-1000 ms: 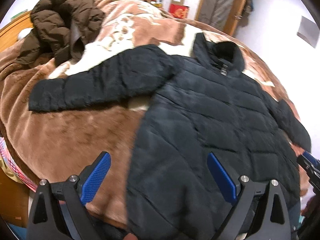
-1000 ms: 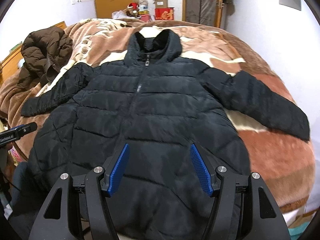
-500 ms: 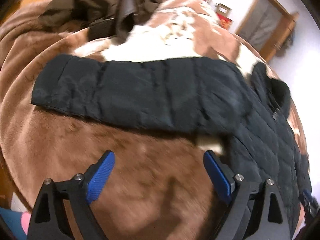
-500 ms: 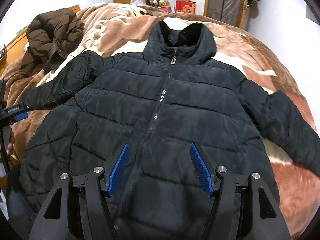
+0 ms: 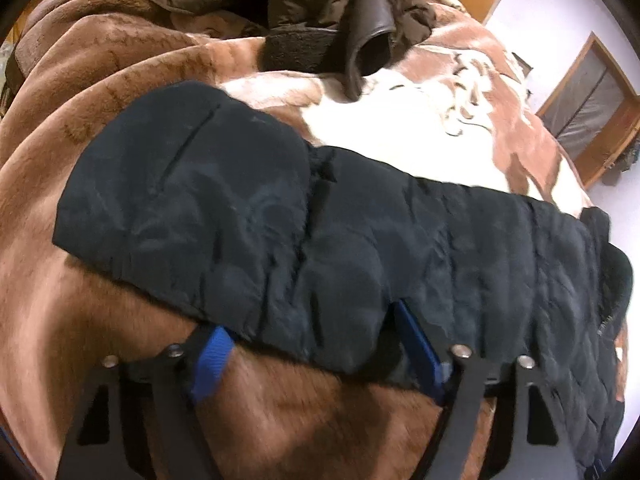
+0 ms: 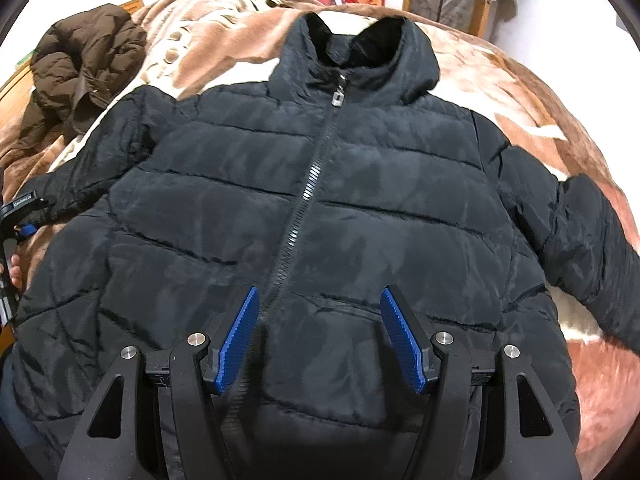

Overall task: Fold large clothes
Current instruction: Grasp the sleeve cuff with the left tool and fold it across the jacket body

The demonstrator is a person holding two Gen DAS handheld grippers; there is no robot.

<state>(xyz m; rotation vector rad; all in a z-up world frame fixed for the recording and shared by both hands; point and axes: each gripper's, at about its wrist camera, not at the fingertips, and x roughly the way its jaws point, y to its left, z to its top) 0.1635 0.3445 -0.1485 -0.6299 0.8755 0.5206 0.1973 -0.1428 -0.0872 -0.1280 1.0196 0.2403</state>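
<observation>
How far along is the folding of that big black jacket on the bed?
Barely begun. Done: the black jacket lies flat and zipped on the blanket. In hand: the left gripper has just been closing around the edge of the left sleeve; the right gripper hovers open over the front. Left: both sleeves are unfolded, the body too, and the brown coat lies crumpled.

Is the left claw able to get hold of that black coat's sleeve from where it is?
Probably yes: the left claw, which has just been closing, already straddles the sleeve edge, with nothing lying between them on the blanket.
</observation>
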